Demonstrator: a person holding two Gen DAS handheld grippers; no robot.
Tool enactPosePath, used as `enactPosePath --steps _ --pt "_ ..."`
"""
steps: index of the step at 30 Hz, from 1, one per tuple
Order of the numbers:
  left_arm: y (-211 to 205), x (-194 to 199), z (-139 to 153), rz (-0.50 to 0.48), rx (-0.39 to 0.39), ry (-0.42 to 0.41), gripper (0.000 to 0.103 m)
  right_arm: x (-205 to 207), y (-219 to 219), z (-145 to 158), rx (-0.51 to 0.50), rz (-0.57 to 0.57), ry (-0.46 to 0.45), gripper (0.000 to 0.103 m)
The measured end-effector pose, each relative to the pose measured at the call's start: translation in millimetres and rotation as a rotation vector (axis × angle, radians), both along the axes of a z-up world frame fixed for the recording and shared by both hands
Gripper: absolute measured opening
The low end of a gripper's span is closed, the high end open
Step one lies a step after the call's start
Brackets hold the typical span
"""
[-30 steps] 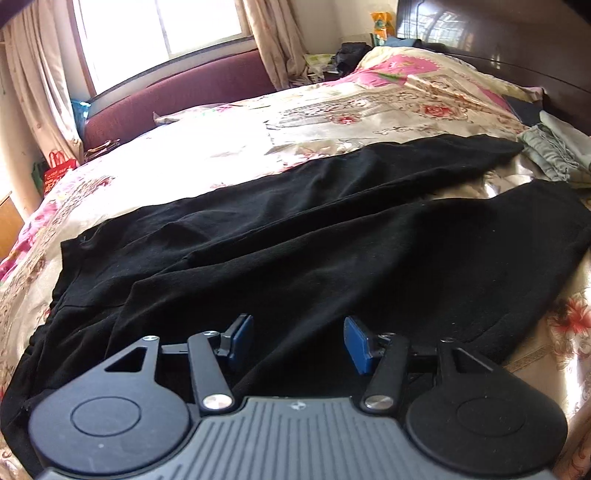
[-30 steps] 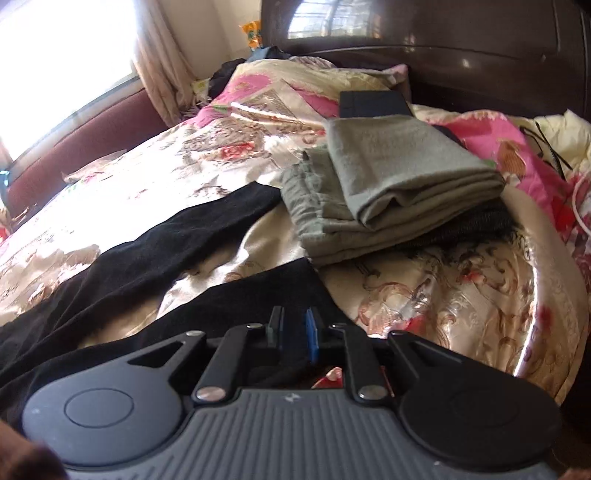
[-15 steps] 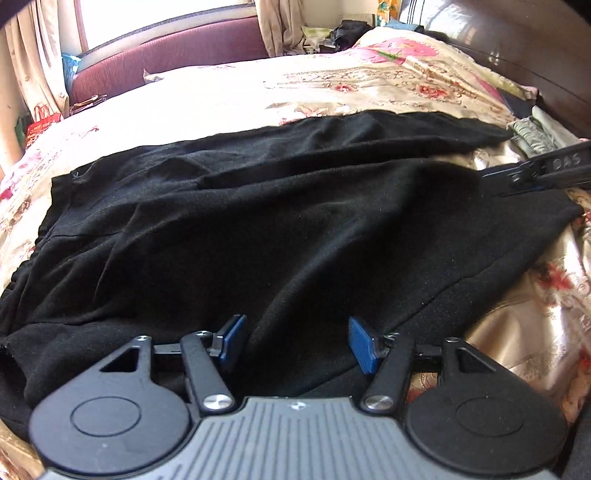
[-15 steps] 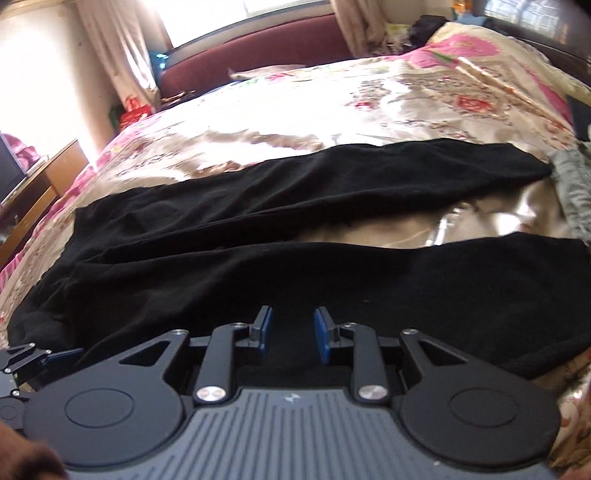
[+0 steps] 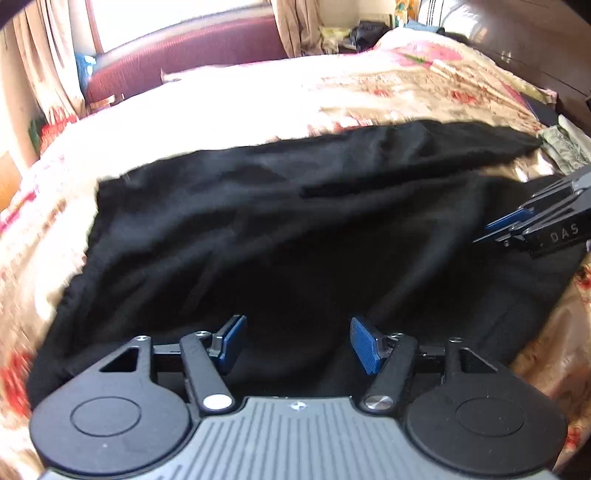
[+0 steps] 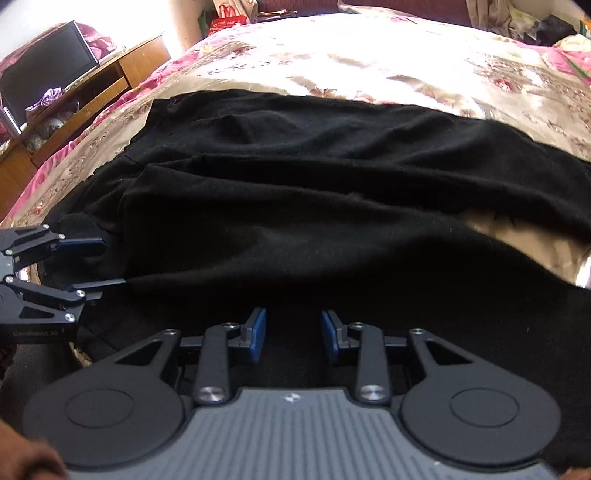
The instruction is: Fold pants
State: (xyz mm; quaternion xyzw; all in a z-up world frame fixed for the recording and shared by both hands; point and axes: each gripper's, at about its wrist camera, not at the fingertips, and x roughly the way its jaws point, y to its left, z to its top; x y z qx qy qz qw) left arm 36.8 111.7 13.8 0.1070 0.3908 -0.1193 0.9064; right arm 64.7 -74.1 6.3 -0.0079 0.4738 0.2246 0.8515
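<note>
Item 1, left gripper [image 5: 297, 345]: bottom centre of left wrist view, blue pads wide apart, jaws have just been opening further, nothing clamped btwn them; black cloth lies under the gap, contact w/ pads cannot be told. Same unit seen from the side at left edge of right wrist view [image 6: 94, 264], fingers spread over the cloth edge. Item 2, right gripper [image 6: 293, 336]: bottom centre of right wrist view, pads parted by a narrower gap, jaws have just been opening, nothing pinched; black fabric directly beneath. Also seen at right edge of left wrist view [image 5: 498, 230], tips low over the cloth. Item 3, pants [image 5: 277, 221]: black, spread flat across the bed, filling mid-frame in both views; waist end toward frame left, the two legs running toward frame right w/ a sliver of bedding showing btwn them at right of right wrist view [image 6: 517, 236]; fabric rumpled, several creases. Item 4, bedspread [image 6: 369, 59]: cream and pink floral, satin sheen, under and beyond the pants. Item 5, folded greenish clothing [image 5: 563, 146]: right edge of left wrist view, just beside a leg end. Item 6, maroon padded bench [image 5: 177, 51]: upper left of left wrist view, beyond the bed, curtain [image 5: 295, 26] beside it. Item 7, wooden desk [image 6: 85, 96] w/ dark screen [image 6: 48, 62]: upper left of right wrist view.
</note>
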Motion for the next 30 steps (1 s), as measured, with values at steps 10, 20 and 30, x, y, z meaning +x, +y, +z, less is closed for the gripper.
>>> enactPosePath --steps 10,20,30 --pt "72.3 140.1 20.3 0.052 0.135 -0.088 0.082 135.2 31.4 24.4 -0.099 0.184 -0.123 0.044" --pt "107.7 232.0 15.1 -0.039 0.222 -0.011 0.082 254.6 65.6 2.8 -0.195 0.369 -0.067 0.052" --pt "113.7 280.2 -23.5 -0.073 0.258 0.109 0.087 273.3 73.6 -25.0 -0.191 0.419 0.013 0.057"
